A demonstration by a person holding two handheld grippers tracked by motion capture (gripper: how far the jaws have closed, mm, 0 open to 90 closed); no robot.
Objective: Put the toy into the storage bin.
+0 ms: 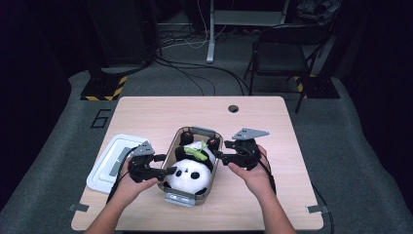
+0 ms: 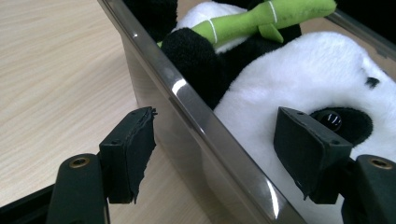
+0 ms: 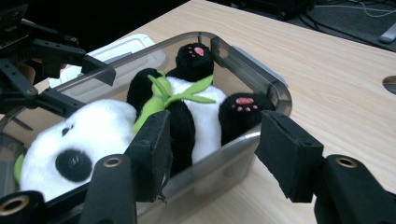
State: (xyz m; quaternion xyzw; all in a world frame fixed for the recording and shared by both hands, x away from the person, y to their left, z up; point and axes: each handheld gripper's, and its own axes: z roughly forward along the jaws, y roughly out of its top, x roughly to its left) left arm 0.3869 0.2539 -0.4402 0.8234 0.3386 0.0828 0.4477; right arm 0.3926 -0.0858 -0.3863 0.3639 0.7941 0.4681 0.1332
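A clear plastic box (image 1: 169, 148) stands on the wooden table with a plush panda (image 1: 191, 171) lying inside, a green bamboo sprig (image 1: 195, 151) on its chest. My left gripper (image 1: 168, 170) straddles the box's left wall (image 2: 187, 116). One pad is outside it and the other sits over the panda's head (image 2: 299, 70); a gap shows, so it is open. My right gripper (image 1: 217, 156) straddles the right wall (image 3: 233, 149) near the panda's feet (image 3: 243, 107). Its jaws are open too, pressing on nothing. The left gripper (image 3: 93, 91) also appears across the box.
The box's white lid (image 1: 114, 161) lies flat on the table left of the box, behind my left hand. A cable hole (image 1: 233, 108) sits near the table's far edge. A folding chair (image 1: 287, 48) and floor cables lie beyond the table.
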